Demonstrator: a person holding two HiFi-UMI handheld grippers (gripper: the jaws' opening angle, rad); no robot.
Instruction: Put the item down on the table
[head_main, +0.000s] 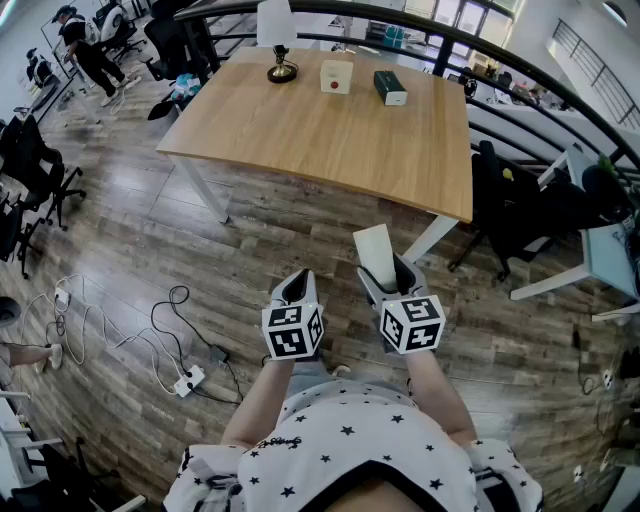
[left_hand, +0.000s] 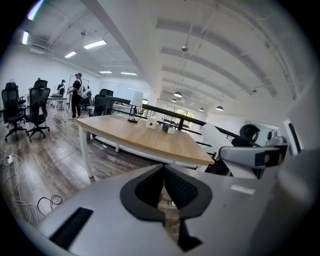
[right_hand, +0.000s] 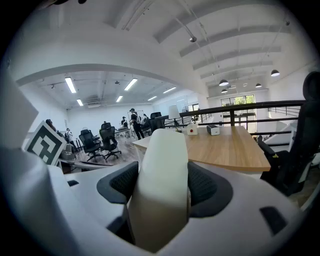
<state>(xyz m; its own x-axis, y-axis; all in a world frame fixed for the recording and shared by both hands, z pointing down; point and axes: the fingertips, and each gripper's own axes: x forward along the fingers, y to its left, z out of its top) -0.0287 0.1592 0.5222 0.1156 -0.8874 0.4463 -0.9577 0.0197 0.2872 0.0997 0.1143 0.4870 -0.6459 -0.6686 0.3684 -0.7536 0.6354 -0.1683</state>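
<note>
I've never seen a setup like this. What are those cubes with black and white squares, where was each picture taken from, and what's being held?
A person holds tongs in each hand; the patterned cubes are part of them. One picture comes from a camera on the person's head, looking down; the other two cameras ride on the tongs. The right tongs grip a white flat block. The left tongs are shut and empty. Ahead stands a light wooden table bearing a white-shaded lamp, a white box with a red dot and a dark box.
</note>
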